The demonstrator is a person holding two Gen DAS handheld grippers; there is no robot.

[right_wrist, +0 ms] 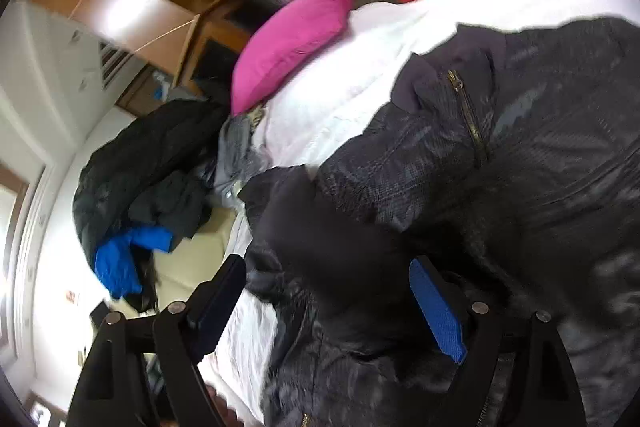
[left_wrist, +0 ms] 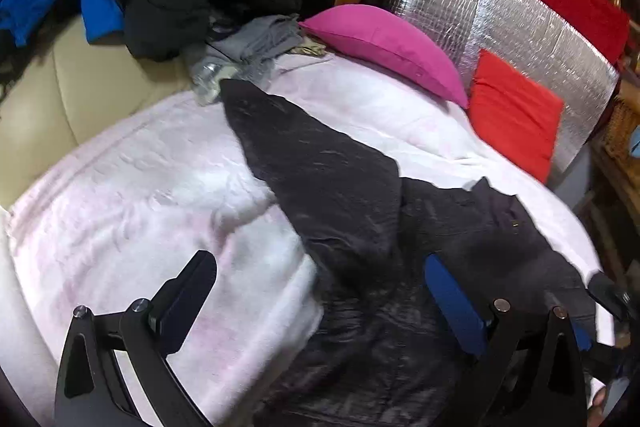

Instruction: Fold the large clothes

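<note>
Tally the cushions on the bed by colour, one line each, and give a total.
Magenta cushion: 1
Orange-red cushion: 1
Total: 2
The dark red cloth draped over the silver panel is not counted, as it does not read as a cushion.

Bed covered by pale pink blanket [left_wrist: 132,187], dark jacket [left_wrist: 352,211] spread across it, magenta pillow [left_wrist: 384,47], red pillow [left_wrist: 516,115], grey clothes [left_wrist: 248,47] laid at the far edge.
</note>
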